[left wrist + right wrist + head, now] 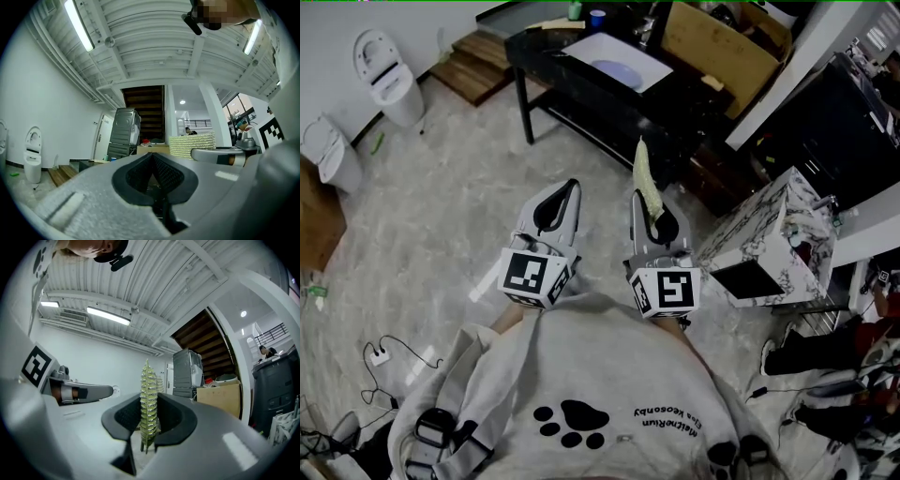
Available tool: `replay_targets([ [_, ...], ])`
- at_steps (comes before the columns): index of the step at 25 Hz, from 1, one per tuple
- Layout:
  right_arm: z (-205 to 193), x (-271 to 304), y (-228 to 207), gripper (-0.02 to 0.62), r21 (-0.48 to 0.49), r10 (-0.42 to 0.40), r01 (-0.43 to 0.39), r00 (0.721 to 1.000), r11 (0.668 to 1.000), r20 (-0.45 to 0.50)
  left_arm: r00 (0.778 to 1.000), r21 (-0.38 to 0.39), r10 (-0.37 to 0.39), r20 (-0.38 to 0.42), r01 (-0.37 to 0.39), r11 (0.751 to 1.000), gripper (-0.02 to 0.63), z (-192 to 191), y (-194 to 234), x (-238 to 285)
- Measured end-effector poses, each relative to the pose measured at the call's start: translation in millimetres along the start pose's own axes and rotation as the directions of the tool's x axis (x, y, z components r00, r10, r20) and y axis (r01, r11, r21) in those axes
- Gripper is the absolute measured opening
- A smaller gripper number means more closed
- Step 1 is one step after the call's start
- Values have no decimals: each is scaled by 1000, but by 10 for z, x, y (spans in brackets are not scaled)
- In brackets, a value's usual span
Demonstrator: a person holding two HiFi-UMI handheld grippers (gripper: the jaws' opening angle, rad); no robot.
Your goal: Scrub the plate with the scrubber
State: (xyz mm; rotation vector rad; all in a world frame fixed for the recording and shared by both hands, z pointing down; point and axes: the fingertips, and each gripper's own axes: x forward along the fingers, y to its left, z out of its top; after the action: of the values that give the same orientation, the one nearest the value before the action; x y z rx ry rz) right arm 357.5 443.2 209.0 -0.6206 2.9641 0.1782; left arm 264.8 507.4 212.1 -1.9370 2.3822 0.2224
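Standing upright, the scrubber (647,176) is pinched in the right gripper (655,217), kept ready for scrubbing. The left gripper (561,199) is closed on nothing; the plate (615,68) is seen well ahead.

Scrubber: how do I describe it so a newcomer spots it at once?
In the head view, look below the black table to the two grey grippers held side by side over the pale floor. The scrubber is the thin, yellow-green ribbed pad standing edge-on, clamped in the right gripper; the left gripper beside it is shut on nothing.
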Motion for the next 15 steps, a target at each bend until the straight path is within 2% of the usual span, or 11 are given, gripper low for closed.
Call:
replay_targets([
  [11,-246,1471,-390,74,37,-81,81,997,996,-6,997,0,-78,-20,78,997,0,-43,1027,1271],
  [15,-302,1889,-447,74,21,-99,99,995,995,-2,994,-5,-102,-28,102,995,0,-114,1330,1600],
])
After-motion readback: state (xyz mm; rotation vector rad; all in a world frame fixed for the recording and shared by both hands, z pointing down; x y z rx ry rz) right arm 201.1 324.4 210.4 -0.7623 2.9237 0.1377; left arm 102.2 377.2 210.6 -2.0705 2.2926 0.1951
